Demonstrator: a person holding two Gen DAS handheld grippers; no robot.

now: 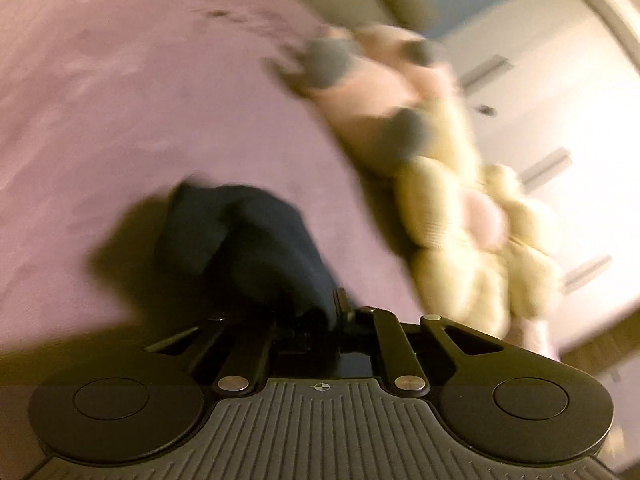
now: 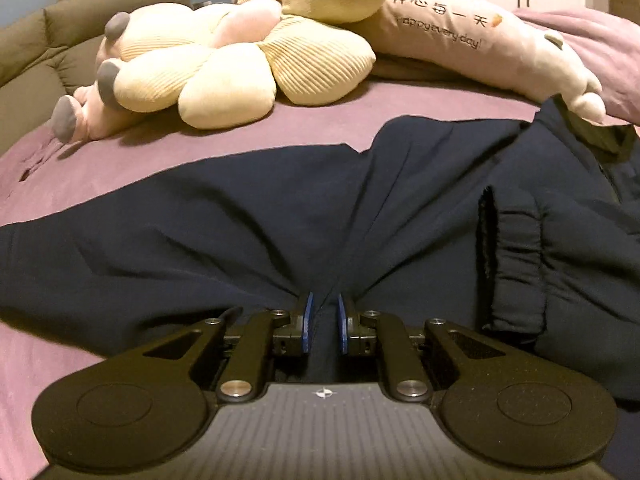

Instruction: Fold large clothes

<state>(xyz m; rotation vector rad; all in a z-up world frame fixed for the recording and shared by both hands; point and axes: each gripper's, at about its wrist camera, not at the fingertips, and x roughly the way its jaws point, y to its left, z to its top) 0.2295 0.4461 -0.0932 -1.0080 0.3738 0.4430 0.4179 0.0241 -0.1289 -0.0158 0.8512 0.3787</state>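
A large dark navy garment (image 2: 248, 220) lies spread across the purple bed (image 2: 120, 160), with an elastic cuff (image 2: 516, 264) at the right. My right gripper (image 2: 323, 316) is shut on a pinched fold of the navy fabric between its blue pads (image 2: 306, 320). In the blurred left wrist view, my left gripper (image 1: 320, 312) is shut on a bunch of the same navy garment (image 1: 248, 240), held above the purple bed (image 1: 120, 100); its fingertips are hidden by the cloth.
A yellow flower cushion (image 2: 240, 56) and a long pink plush pillow (image 2: 460, 44) lie along the far side of the bed. They also show in the left wrist view (image 1: 460, 220). White drawers (image 1: 560, 128) stand beyond. A brown headboard (image 2: 60, 36) is at the left.
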